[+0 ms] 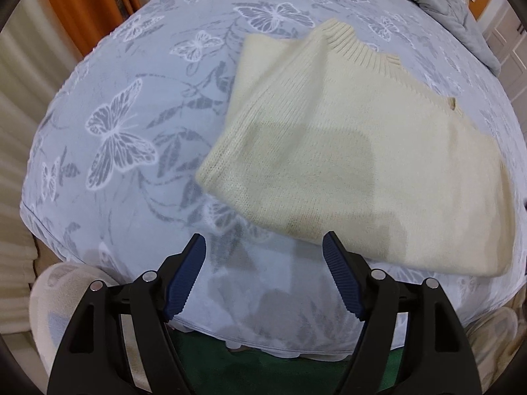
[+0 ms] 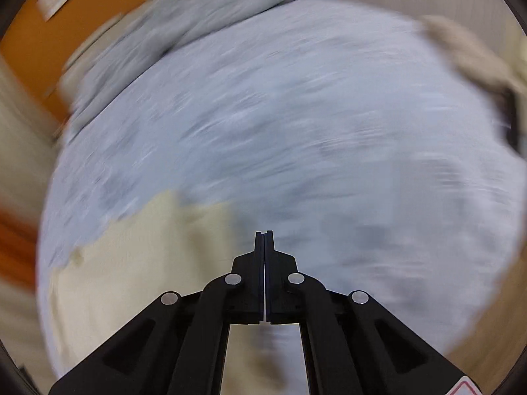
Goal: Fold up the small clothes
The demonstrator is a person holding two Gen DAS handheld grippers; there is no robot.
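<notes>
Left wrist: cream knit sweater (image 1: 355, 151), folded.

Left gripper (image 1: 263, 247): black frame, ribbed blue fingers (image 1: 342, 279), silver pivot screws. Right gripper (image 2: 264, 234): black.

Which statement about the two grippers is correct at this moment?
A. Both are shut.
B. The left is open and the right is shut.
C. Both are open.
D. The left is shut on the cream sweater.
B: the left gripper has its blue pads spread wide apart above the bedspread, holding nothing, beside the cream sweater, while the right gripper has its fingers pressed together.
</notes>
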